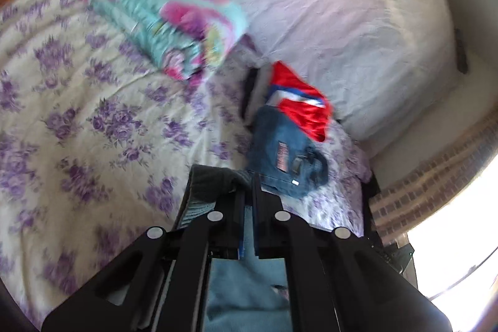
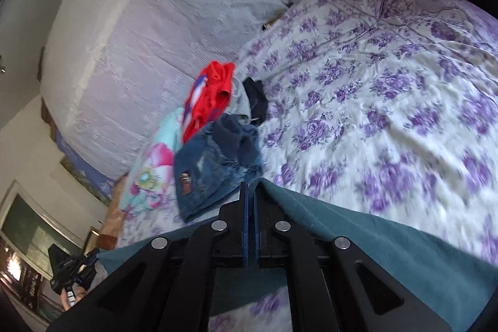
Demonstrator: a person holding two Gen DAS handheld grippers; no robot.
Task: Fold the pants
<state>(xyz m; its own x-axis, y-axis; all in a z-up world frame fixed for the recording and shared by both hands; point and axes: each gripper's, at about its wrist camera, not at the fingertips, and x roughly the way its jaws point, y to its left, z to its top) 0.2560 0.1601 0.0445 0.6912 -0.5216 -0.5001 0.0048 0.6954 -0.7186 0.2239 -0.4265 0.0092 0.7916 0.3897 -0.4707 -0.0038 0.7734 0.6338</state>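
Note:
The teal pants [image 2: 389, 241] hang stretched between my two grippers above the bed. My right gripper [image 2: 251, 189] is shut on one edge of them; the cloth runs right and down from its fingers. My left gripper [image 1: 247, 179] is shut on another part of the teal pants [image 1: 214, 176], whose dark ribbed edge bunches over the left finger; pale blue-teal cloth [image 1: 246, 291] hangs below the jaws. In the right wrist view the other gripper [image 2: 74, 269] shows small at the lower left.
The bed has a purple-flowered cover [image 1: 77, 114], also in the right wrist view [image 2: 389, 101]. A pile of blue jeans [image 1: 280, 157], a red garment [image 1: 302, 101] and a dark garment [image 2: 256, 98] lies by the large white pillow [image 1: 342, 5]. A folded turquoise-pink blanket [image 1: 168, 11] lies nearby.

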